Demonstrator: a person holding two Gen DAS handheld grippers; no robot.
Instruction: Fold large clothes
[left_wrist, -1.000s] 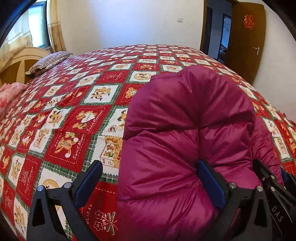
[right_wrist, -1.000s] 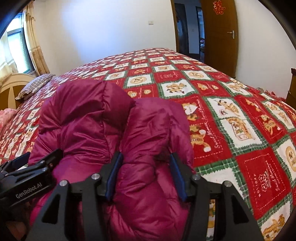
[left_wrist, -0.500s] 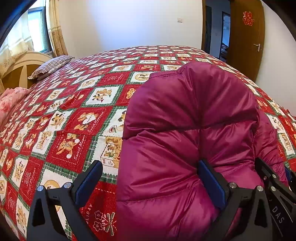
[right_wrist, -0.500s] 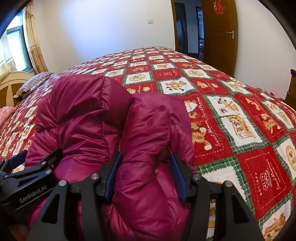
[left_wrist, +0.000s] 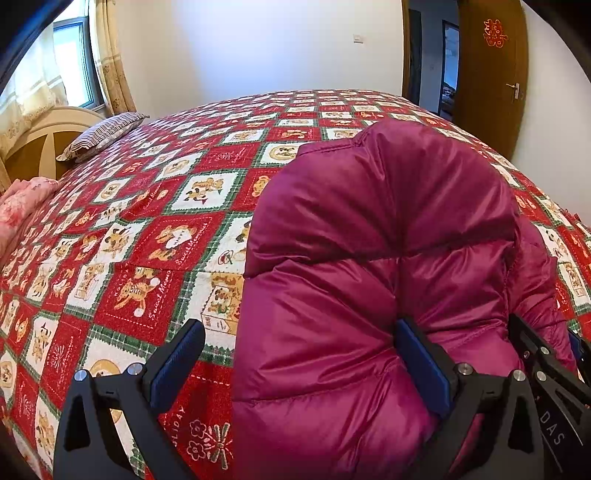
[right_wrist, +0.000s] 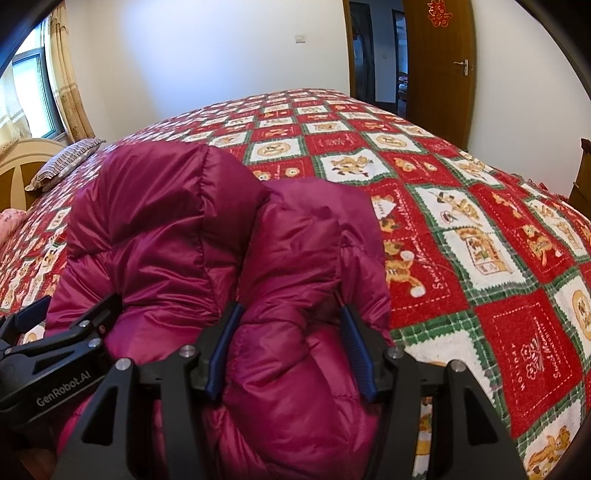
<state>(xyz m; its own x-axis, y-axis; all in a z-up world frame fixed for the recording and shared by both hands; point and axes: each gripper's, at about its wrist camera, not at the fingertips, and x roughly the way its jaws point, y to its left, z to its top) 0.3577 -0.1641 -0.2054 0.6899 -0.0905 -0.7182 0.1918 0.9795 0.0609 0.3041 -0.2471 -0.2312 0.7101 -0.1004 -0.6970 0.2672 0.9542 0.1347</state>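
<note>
Left wrist view: a magenta down jacket (left_wrist: 369, 280) is bunched in a puffy mound on the bed (left_wrist: 155, 236), filling the centre and right of the frame. The left claw (left_wrist: 299, 365) is spread wide. Its right pad presses into the jacket's quilted fabric at lower right; its left pad stands clear of the jacket over the red, white and green patchwork bedspread at lower left. A striped pillow (left_wrist: 99, 136) lies at upper left beside the headboard (left_wrist: 40, 136). A brown door (left_wrist: 487, 74) stands at upper right. Part of the right claw's frame shows at the lower right edge, touching the jacket.

Right wrist view: the right claw (right_wrist: 291, 350) pinches a thick fold of the same jacket (right_wrist: 192, 236) between its 2 blue pads at lower centre. The jacket occupies the left and centre of the frame, resting on the bed (right_wrist: 480, 236). The left claw's (right_wrist: 70, 325) frame appears at lower left, against the jacket.
</note>
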